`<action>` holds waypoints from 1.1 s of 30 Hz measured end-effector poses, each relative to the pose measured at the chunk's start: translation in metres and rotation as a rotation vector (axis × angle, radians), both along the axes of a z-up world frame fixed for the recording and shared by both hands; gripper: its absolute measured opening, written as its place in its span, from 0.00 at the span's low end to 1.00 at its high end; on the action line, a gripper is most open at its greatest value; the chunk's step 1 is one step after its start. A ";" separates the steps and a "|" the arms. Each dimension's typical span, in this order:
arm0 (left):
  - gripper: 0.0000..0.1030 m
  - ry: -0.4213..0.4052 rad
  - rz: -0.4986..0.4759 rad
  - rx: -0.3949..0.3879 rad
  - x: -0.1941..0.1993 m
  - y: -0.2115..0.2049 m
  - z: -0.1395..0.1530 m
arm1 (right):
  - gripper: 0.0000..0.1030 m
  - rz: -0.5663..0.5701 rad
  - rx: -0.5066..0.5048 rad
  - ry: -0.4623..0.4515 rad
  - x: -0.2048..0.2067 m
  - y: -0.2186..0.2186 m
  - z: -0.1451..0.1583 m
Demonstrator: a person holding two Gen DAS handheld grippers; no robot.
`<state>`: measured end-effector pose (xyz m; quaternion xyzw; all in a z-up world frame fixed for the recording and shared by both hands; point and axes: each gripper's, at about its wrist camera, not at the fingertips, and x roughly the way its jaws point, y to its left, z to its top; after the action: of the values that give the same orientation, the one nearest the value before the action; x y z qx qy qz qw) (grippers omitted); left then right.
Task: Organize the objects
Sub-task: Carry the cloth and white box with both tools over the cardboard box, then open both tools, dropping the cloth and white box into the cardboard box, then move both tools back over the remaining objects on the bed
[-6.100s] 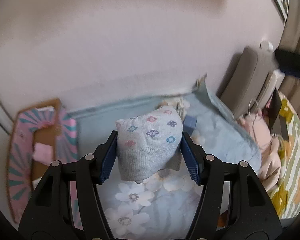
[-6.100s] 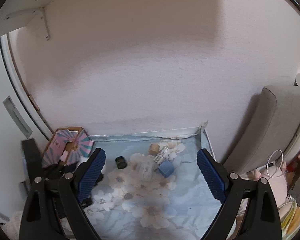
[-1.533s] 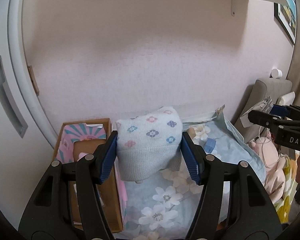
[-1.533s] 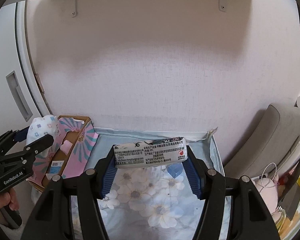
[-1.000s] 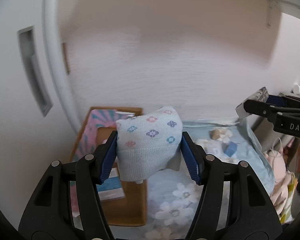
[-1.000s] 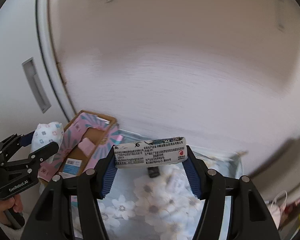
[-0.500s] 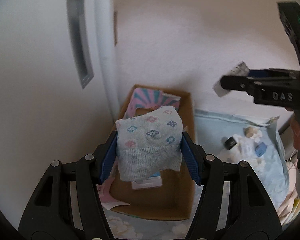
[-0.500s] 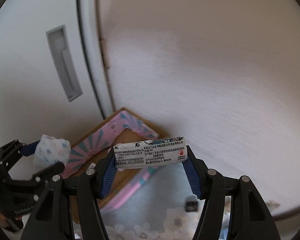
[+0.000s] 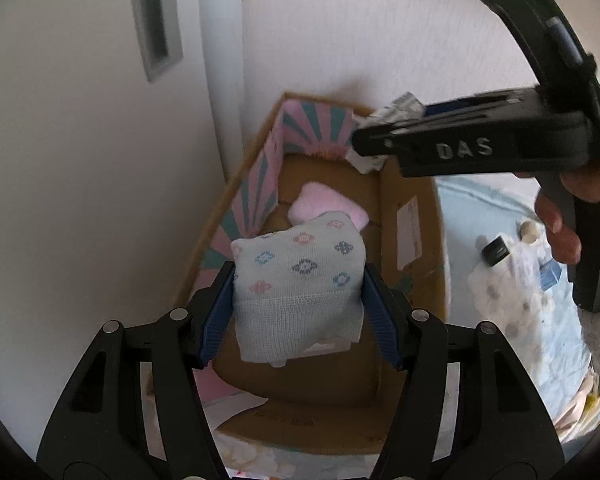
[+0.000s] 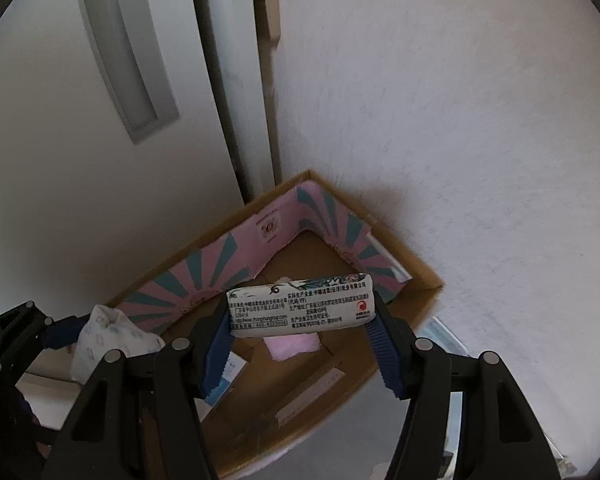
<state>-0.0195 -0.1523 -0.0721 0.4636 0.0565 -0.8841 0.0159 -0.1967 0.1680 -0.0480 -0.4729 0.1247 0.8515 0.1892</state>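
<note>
Gripping a folded pale-blue sock (image 9: 300, 280) patterned with small flowers, the left gripper (image 9: 299, 312) fills the lower centre of the left wrist view, both blue pads pressed against the sock's sides. Behind the sock sits an open cardboard box (image 9: 410, 240) with pink and teal striped flaps, tucked into the corner where a white door (image 9: 80, 160) meets a pale textured wall (image 9: 360, 32). A pink soft pad (image 9: 324, 208) lies on the box floor just beyond the sock's top edge.

At the upper right of that frame the right gripper (image 9: 380, 140) reaches in over the far end of the box, a person's hand (image 9: 568, 216) wrapped around its handle. Below the hand, at the right edge, a floral blue cloth (image 9: 520, 320) carries a few small items, among them a small black object (image 9: 496, 250).

Seen from the right wrist view, the right gripper (image 10: 300, 312) is clamped on a white tissue packet (image 10: 300, 306) printed with text, held crosswise in the lower centre of the frame, above the box (image 10: 420, 292) interior. The pink pad (image 10: 294, 346) shows just under the packet. At the lower left, the left gripper (image 10: 66, 338) appears with the sock (image 10: 112, 338), over the near end of the box.
</note>
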 end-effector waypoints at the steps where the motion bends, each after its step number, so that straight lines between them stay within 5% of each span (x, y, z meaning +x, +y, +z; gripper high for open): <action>1: 0.57 -0.008 -0.002 0.003 -0.002 0.001 -0.005 | 0.56 0.003 -0.006 -0.008 -0.003 0.001 -0.005; 11: 0.57 -0.028 -0.037 0.011 -0.016 0.006 -0.014 | 0.56 -0.025 -0.047 -0.033 -0.018 0.013 -0.030; 12: 0.61 -0.033 -0.039 0.015 -0.018 0.006 -0.015 | 0.57 -0.030 -0.048 -0.030 -0.018 0.014 -0.030; 15: 1.00 -0.043 -0.045 0.015 -0.021 0.008 -0.018 | 0.67 -0.018 -0.072 -0.046 -0.022 0.017 -0.035; 16: 1.00 -0.033 -0.048 0.020 -0.021 0.008 -0.018 | 0.85 -0.013 -0.068 -0.045 -0.022 0.017 -0.036; 18: 1.00 -0.039 -0.058 0.030 -0.022 0.010 -0.021 | 0.95 -0.006 -0.056 -0.037 -0.023 0.015 -0.036; 33: 1.00 -0.053 -0.078 0.013 -0.019 0.009 -0.019 | 0.95 -0.016 -0.042 -0.037 -0.044 0.004 -0.043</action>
<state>-0.0388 -0.1429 -0.0912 0.4888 0.0435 -0.8711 -0.0199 -0.2407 0.1718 -0.0907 -0.4915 0.1426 0.8382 0.1882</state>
